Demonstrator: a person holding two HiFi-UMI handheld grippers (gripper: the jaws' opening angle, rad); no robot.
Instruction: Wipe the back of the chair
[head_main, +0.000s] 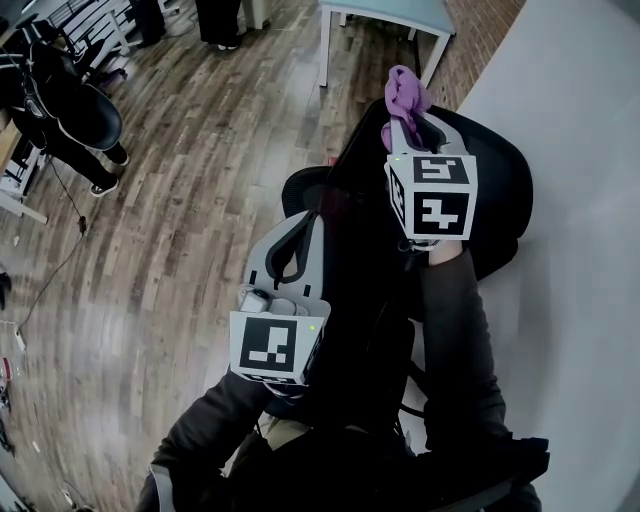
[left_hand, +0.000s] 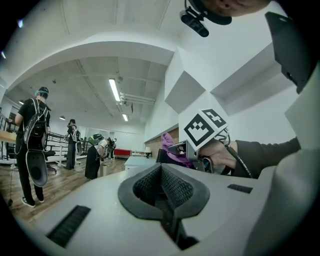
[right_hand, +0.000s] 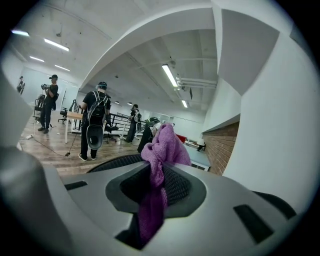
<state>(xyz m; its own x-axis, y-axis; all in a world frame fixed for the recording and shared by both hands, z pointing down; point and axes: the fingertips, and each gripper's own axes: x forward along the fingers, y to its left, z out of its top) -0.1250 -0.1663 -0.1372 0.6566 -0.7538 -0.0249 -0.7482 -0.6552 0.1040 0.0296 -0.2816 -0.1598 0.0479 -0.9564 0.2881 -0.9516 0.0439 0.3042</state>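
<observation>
The right gripper (head_main: 404, 128) is clamped on a purple cloth (head_main: 405, 93). A bunched tuft stands up past the tips and the rest hangs back between the jaws, as the right gripper view shows (right_hand: 159, 172), with the cloth (right_hand: 165, 145) filling the gap. It is held over the far part of the black chair (head_main: 497, 195), whose dark curved mesh edge (right_hand: 116, 160) lies just beyond the jaws. I can't say whether the cloth touches the chair.

The left gripper (head_main: 303, 232) is nearer and further left, over the chair's left edge. Its jaws are pressed together with nothing between them, plain in its own view (left_hand: 161, 171). The two grippers are well apart.

The chair stands hard against the white wall (head_main: 585, 150) on the right, so there is little room there. A strip of brick (head_main: 485, 30) runs along the wall's far end. To the left the wooden floor (head_main: 190, 210) is wide open. At the far end a light bench (head_main: 385, 15) on white legs stands close beyond the chair. A person in dark gear (head_main: 70, 110) stands at the far left, well clear, with a thin cable (head_main: 60, 260) trailing over the floor near them.
</observation>
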